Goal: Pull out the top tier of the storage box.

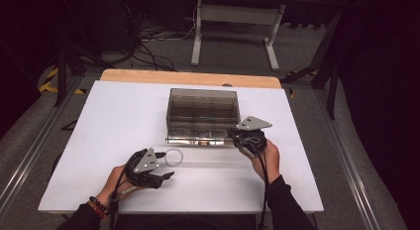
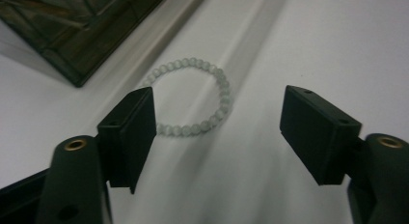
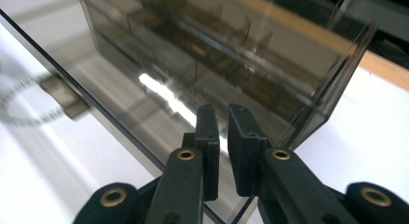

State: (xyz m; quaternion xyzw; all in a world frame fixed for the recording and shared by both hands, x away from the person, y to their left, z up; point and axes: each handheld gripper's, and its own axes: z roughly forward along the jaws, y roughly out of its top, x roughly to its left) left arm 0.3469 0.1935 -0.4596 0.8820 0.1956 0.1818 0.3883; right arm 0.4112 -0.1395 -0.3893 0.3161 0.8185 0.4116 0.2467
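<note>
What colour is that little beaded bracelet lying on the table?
The bracelet is made of pale, milky white beads, seen best in the left gripper view.

Dim, grainy frames; blurred close-ups

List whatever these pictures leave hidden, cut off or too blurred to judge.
- Smoky box contents: tinted walls and glare hide the compartments in the high view and the right gripper view.
- Bead bracelet: its near-left part is hidden behind a pad of the left tongs; in the right gripper view it is blurred through the lid.
- Lid: the right tongs close on its edge; actual contact is unclear.
</note>
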